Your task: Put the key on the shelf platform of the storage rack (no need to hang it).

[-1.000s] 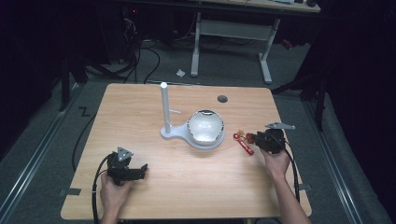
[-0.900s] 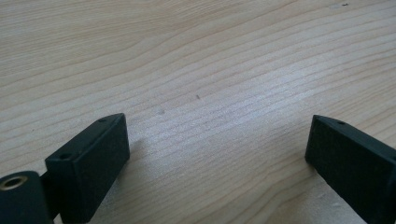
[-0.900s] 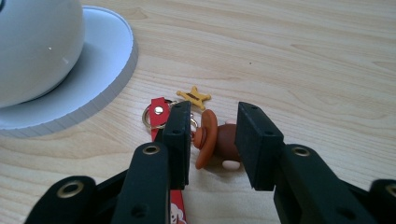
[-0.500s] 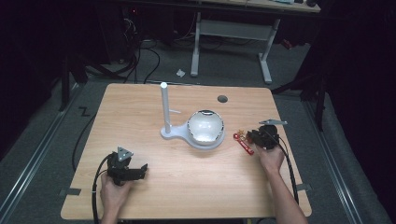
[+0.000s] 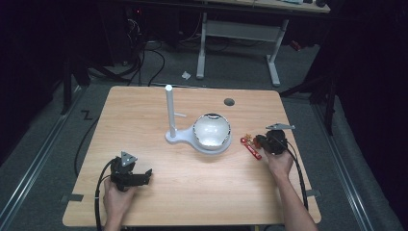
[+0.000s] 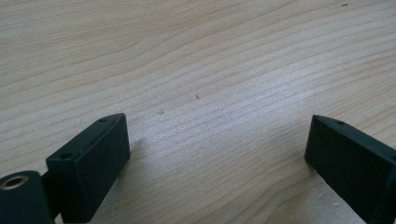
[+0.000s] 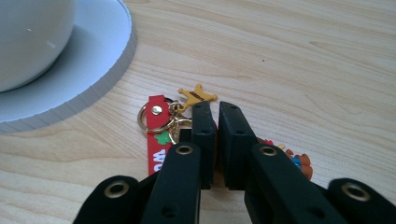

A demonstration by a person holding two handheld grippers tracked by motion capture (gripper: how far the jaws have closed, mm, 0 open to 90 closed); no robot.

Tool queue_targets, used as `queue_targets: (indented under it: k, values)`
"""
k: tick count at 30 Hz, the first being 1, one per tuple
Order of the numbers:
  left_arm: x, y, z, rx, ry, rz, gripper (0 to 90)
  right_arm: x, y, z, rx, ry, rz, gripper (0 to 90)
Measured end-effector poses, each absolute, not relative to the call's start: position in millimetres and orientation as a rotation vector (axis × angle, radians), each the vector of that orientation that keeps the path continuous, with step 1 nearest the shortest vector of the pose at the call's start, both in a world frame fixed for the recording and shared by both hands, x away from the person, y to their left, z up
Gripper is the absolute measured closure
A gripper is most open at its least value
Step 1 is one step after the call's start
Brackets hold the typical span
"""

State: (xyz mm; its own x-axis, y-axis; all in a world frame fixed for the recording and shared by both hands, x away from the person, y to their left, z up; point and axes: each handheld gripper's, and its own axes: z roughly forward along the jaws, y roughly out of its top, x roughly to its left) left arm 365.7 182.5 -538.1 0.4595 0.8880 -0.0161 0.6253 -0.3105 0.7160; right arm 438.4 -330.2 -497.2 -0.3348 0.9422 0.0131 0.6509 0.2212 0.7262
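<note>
A keychain (image 5: pixel 250 146) with a red strap (image 7: pixel 155 140), a gold ring and a yellow star charm (image 7: pixel 197 95) lies flat on the wooden table (image 5: pixel 202 187), right of a white bowl (image 5: pixel 211 130). My right gripper (image 5: pixel 260 142) is down on it. In the right gripper view its jaws (image 7: pixel 215 112) are pressed almost together over the keychain's middle, with coloured charms (image 7: pixel 299 163) showing to their right. My left gripper (image 5: pixel 146 175) rests near the front left of the table. In the left gripper view it (image 6: pixel 217 135) stands wide open over bare wood.
The bowl sits on a white stand base (image 7: pixel 105 44) with an upright white post (image 5: pixel 169 108) at the table's middle. A round cable hole (image 5: pixel 229 102) is near the far edge. Cables trail from both grippers off the front edge.
My right gripper has slid left onto the keychain, which now lies under its jaws. The left gripper has stayed put.
</note>
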Motion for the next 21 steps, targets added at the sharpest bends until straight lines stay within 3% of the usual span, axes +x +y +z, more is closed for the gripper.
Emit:
queue_targets:
  k: [21]
  values:
    - [365.7,182.6,-538.0,2.05,1.255,0.508,7.0,416.4,-343.9,-460.2,1.45,2.051,1.088,86.3]
